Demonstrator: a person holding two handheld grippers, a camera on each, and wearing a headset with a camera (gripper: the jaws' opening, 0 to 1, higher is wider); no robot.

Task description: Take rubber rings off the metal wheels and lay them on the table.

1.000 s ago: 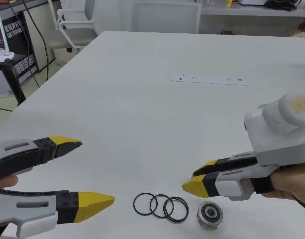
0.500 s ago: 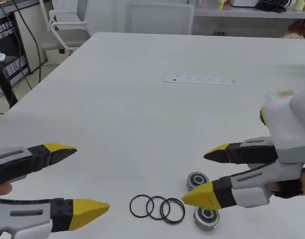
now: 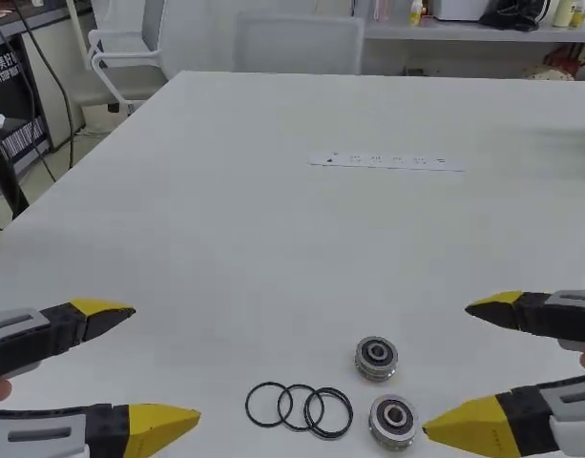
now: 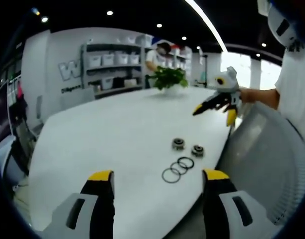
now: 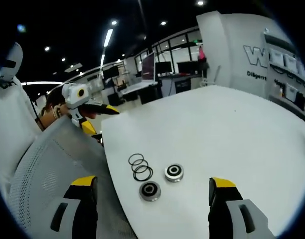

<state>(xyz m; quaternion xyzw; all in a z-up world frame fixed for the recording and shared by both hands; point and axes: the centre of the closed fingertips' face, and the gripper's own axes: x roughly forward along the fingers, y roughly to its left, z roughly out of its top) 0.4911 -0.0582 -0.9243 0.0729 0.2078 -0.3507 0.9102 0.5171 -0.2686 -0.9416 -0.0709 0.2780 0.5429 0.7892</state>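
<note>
Three black rubber rings (image 3: 299,408) lie overlapping in a row near the front edge of the white table (image 3: 273,219). Just right of them lie two metal wheels, one (image 3: 376,357) farther back and one (image 3: 392,420) nearer. My left gripper (image 3: 163,364) hovers open to the left of the rings, holding nothing. Right of the wheels, my right gripper (image 3: 447,369) is wide open and holds nothing. The left gripper view shows the rings (image 4: 177,168) and both wheels (image 4: 178,144) ahead of the jaws. In the right gripper view the rings (image 5: 139,167) and a wheel (image 5: 174,172) lie ahead.
A flat white strip with small sockets (image 3: 385,160) lies at mid-table. Office chairs (image 3: 297,38) stand at the far edge. A mesh chair back (image 4: 261,164) sits close to the near table edge. A potted plant (image 4: 167,78) stands at one end.
My right gripper has opened and drawn back to the right, leaving a second wheel on the table. The left gripper has barely moved. The head camera has shifted.
</note>
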